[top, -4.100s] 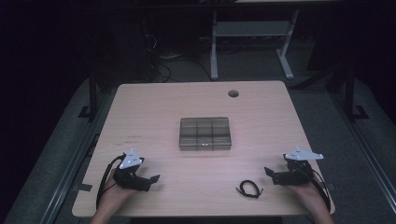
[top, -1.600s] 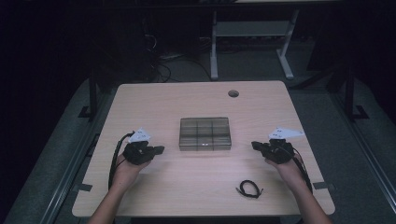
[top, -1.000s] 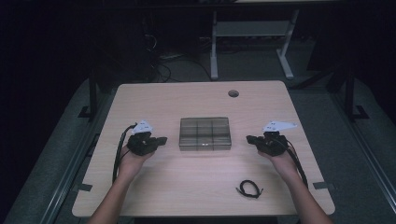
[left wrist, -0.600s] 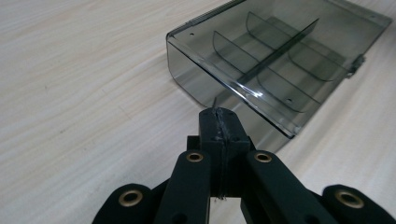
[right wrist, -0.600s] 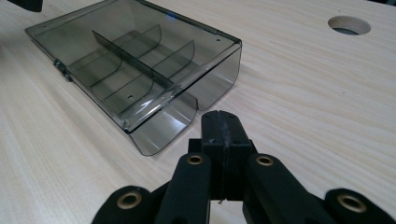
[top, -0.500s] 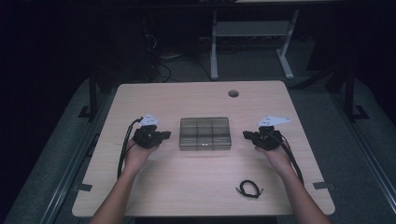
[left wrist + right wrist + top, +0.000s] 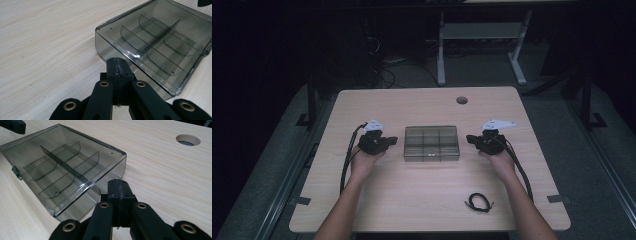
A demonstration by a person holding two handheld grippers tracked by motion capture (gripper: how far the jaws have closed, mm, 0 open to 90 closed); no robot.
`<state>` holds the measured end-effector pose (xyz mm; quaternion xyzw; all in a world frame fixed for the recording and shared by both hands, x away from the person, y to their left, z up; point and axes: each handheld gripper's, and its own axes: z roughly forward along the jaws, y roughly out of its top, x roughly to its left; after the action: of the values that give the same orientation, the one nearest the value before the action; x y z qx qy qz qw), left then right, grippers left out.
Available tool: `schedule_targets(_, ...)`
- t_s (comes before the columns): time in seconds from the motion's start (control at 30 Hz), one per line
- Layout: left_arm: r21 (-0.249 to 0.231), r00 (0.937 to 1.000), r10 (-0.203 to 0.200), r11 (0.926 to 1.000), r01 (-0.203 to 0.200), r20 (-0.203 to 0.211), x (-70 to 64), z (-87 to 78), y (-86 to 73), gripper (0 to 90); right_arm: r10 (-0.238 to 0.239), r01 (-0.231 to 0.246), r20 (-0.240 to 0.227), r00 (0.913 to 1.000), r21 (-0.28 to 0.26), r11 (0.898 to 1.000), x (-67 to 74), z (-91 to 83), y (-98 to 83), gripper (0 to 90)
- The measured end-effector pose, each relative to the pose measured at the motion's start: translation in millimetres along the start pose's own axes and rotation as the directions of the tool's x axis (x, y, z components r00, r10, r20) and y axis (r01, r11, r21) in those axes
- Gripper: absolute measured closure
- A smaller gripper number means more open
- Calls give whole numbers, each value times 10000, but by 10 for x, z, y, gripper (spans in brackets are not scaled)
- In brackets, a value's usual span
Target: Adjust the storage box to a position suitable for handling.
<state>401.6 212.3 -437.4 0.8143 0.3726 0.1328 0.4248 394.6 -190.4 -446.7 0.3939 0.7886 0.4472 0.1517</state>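
One smoky clear box lies flat near the middle of the light wood worktop, its lid down. Dividers inside split it into six cells, two rows of three; nothing can be seen in any of them. A small latch sits on its near long edge.

Two grippers flank the box, one at each short end. The left gripper, held in the left hand, points at the box's left end and stands just beside it; in the left gripper view its fingers are pressed together with nothing between them, tips close to the box's side wall, and whether they touch cannot be told. The right gripper, held in the right hand, points at the right end in the same way; in the right gripper view its fingers are also closed flat on each other, empty, just beside the box corner.

One black cable trails from each gripper along the forearm. One small black coiled loop lies on the worktop near the right forearm, well apart from the box. One round hole is cut in the worktop's far side.
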Motion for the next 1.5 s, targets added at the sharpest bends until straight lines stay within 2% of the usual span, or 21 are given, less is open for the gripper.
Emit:
schedule_targets(0.1,-23,10000,-17,10000,17,-14,11,46,1,898,-21,22,-9,10000,159,9999,-4,52,-8,895)
schedule_targets(0.17,105,9998,189,9998,-188,-65,15,72,-1,897,-88,88,-28,10000,239,9997,-16,90,-25,895)
schedule_targets(0.37,77,9998,14,10000,-13,-178,55,99,-12,897,-62,72,-215,9997,444,9990,8,136,-43,894)
schedule_targets(0.53,213,10000,-30,9998,32,-76,41,166,-36,897,-115,133,-268,9996,654,9978,46,204,-54,895)
schedule_targets(0.6,401,9999,135,9991,-133,-48,36,210,-46,897,-303,325,-300,9991,748,9967,62,258,-67,895)
schedule_targets(0.67,461,9999,133,9988,-133,2,36,228,-48,898,-229,255,-328,9992,814,9964,75,264,-67,895)
schedule_targets(0.7,496,9999,151,9987,-151,10,37,237,-49,897,-384,413,-350,9987,861,9954,84,287,-67,895)
schedule_targets(0.73,523,9999,94,9986,-98,91,29,262,-54,897,-344,376,-366,9987,888,9953,94,296,-66,895)
schedule_targets(1.07,603,9996,206,9979,-216,175,-7,295,-54,898,-417,447,-376,9984,838,9955,98,298,-63,896)
schedule_targets(1.2,534,9996,102,9985,-116,269,-13,299,-46,898,-404,434,-387,9984,816,9957,100,295,-60,896)
schedule_targets(1.23,563,9993,227,9981,-243,292,-9,304,-45,898,-384,415,-399,9985,816,9958,99,294,-60,896)
schedule_targets(1.43,704,9995,130,9974,-149,276,-9,306,-51,899,-415,456,-502,9979,832,9955,118,298,-54,897)
schedule_targets(1.5,612,9994,-59,9981,38,349,-19,295,-55,899,-458,504,-535,9975,880,9948,127,295,-53,898)
